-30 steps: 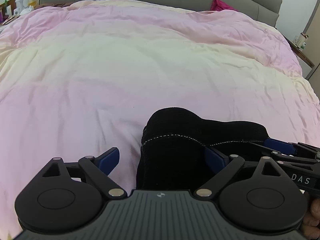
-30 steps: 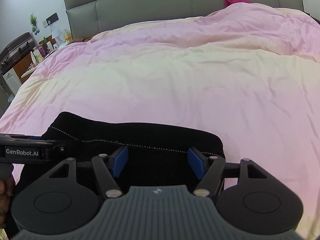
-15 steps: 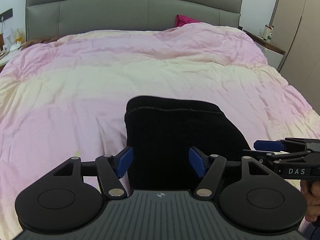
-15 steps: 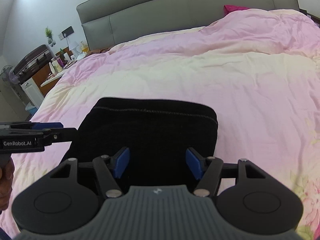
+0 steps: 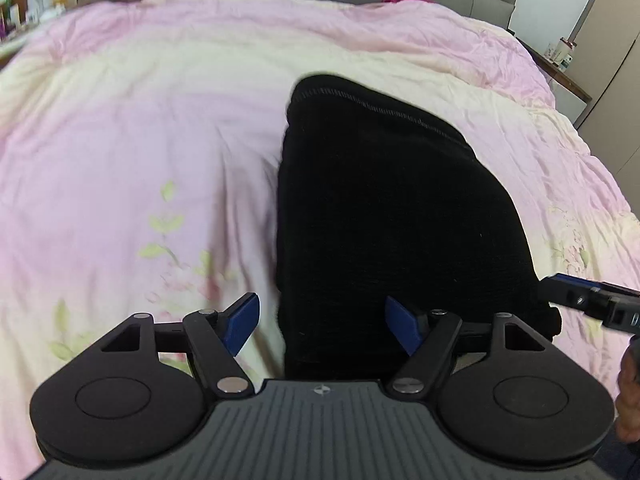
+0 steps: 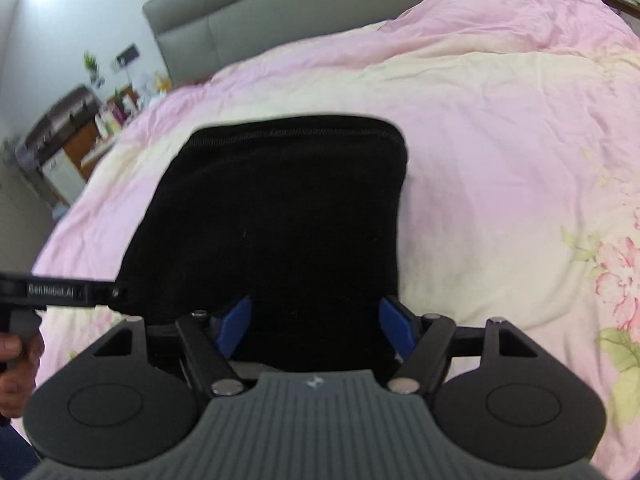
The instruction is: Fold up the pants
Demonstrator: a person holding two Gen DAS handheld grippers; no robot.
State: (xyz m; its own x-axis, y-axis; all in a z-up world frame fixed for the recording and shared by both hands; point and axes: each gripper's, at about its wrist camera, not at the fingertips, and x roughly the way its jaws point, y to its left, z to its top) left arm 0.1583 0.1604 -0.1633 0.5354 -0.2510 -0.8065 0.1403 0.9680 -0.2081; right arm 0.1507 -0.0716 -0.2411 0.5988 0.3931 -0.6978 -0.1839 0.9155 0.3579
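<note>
Pink and cream bedding (image 5: 160, 128) covers the bed, with the black pants (image 5: 384, 216) lying folded on it. Both the left gripper (image 5: 322, 322) and right gripper (image 6: 314, 324) have just been opening, jaws spread, pads off the cloth

Folded black pants (image 5: 392, 208) lie on the bed's pink-and-cream floral duvet (image 5: 140, 140).
</note>
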